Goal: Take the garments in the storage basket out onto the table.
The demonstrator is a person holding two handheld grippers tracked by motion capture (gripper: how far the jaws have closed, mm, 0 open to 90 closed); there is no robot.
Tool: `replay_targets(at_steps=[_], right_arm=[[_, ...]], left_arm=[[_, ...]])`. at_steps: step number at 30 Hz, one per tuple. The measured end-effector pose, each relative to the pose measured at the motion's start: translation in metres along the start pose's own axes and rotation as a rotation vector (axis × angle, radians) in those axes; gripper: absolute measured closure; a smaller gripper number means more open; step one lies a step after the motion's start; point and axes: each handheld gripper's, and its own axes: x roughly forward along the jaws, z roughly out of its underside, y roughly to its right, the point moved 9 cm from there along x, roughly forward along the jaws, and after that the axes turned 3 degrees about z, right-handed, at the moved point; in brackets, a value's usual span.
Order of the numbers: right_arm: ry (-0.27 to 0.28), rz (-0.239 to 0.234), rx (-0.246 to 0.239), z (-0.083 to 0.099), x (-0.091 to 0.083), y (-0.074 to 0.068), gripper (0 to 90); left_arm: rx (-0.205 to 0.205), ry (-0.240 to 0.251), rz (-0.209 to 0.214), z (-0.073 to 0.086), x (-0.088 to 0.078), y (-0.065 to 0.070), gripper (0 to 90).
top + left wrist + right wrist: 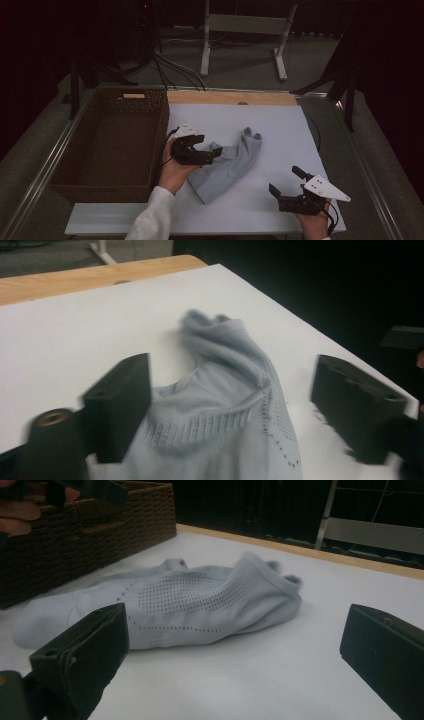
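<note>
While the pale blue sock [227, 165] lies flat on the white board [280, 125], just beside the wicker basket [115, 140] and on its right, both grippers are held near it. The left gripper [212, 150] is seen between the basket and the sock, over the sock's middle part. In the left gripper view its jaws stand wide apart: the sock [225, 405] is spread between them, one finger [120, 405] is met by the sock's edge, and the other finger [355, 405] is kept apart from the cloth on the bare board. Nothing is gripped; the cloth is not pressed by the pads.

The right gripper [285, 182] is held farther from the basket than the sock, near the board's front edge and well apart from the sock. Its jaws are also spread wide, and nothing is held between them. In the right gripper view the sock [190, 605] is seen beyond the fingers [95, 645], its cuff end turned away from the basket [90, 525] and its toe end nearer to it.
</note>
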Motion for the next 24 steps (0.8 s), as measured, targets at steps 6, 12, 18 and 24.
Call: replay_targets(at_steps=[6,12,18,24], right_arm=[[0.000,-0.001,0.000,0.000,0.000,0.000,0.0],[0.001,0.000,-0.002,0.000,0.000,0.000,0.0],[0.000,0.001,-0.002,0.000,0.000,0.000,0.0],[0.000,0.002,-0.001,0.000,0.000,0.001,0.0]], left_arm=[[-0.001,0.008,0.020,0.001,-0.003,0.001,0.5],[0.032,0.012,0.012,0.003,-0.007,0.004,0.2],[0.075,0.041,-0.020,0.003,-0.013,0.007,0.3],[0.076,0.035,0.001,0.003,-0.017,0.008,0.3]])
